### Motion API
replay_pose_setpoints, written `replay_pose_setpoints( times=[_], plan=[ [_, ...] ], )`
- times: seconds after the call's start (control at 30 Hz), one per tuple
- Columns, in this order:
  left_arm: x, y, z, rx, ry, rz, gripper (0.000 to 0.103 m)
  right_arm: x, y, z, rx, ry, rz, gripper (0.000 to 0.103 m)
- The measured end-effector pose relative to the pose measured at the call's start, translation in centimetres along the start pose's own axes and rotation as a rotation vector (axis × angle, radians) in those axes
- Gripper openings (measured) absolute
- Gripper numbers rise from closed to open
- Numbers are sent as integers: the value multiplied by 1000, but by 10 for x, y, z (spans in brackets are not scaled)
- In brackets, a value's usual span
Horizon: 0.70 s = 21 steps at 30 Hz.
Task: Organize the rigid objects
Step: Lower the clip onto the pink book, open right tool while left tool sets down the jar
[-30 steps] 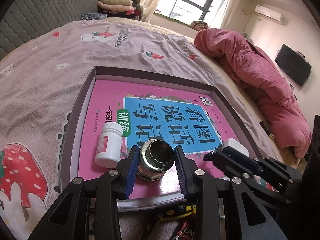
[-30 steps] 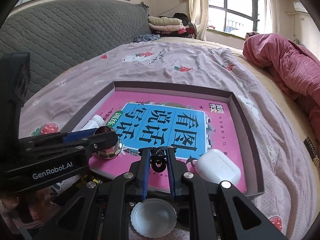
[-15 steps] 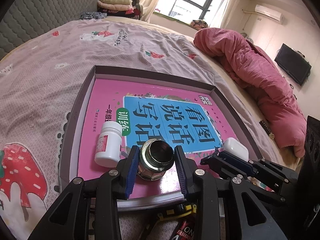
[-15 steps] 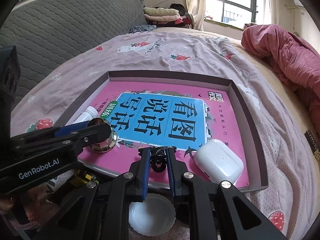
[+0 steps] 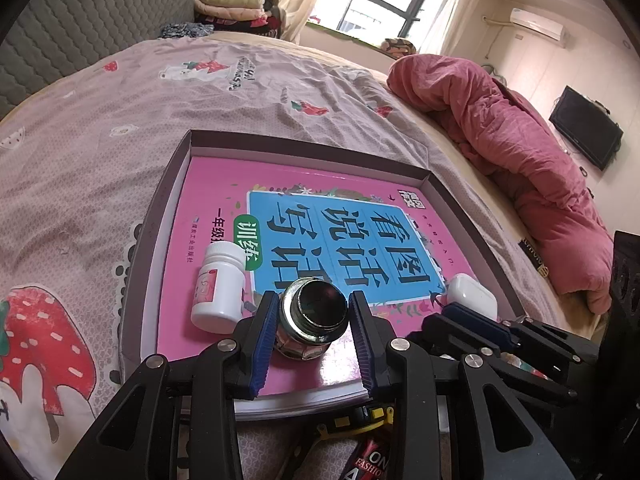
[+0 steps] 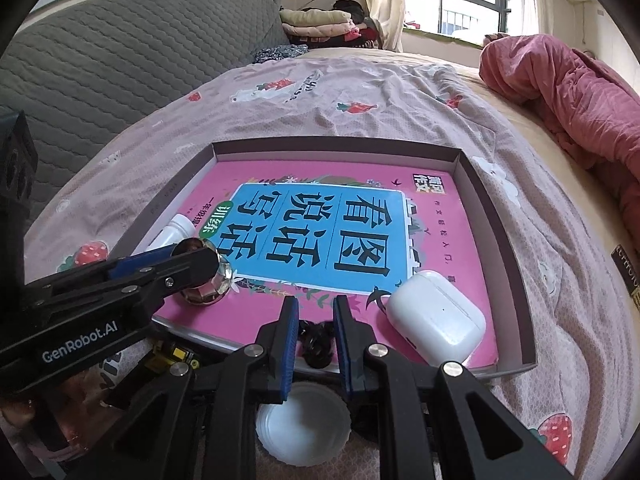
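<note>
We see the left gripper (image 5: 314,322) at lower centre, pads against a metal jar (image 5: 312,328) standing on a pink book (image 5: 208,184) inside a shallow box (image 5: 160,200). White bottle (image 5: 219,286) just left; white case (image 5: 472,296) right.

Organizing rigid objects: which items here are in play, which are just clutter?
In play:
- metal fitting, between the left gripper pads
- small black part, pinched by the right gripper
- white pill bottle
- white earbud case
- box tray holding the pink book

Lying about:
- red quilt
- folded clothes
- white cap
</note>
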<state>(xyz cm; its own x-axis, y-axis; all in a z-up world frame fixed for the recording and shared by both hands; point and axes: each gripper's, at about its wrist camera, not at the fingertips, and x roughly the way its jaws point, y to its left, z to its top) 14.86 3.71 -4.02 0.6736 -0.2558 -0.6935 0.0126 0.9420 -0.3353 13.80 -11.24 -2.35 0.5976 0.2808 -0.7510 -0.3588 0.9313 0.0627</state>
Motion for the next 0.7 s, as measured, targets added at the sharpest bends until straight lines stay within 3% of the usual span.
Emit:
replay_pose_setpoints(
  times=[0.23, 0.7],
  plan=[
    [-1, 0, 0, -2, 1, 0, 36, -28, -16, -4, 43, -78, -9, 30],
    [-20, 7, 5, -8, -48, -6, 37, -53, -47, -18, 77, -81, -49, 31]
  ],
)
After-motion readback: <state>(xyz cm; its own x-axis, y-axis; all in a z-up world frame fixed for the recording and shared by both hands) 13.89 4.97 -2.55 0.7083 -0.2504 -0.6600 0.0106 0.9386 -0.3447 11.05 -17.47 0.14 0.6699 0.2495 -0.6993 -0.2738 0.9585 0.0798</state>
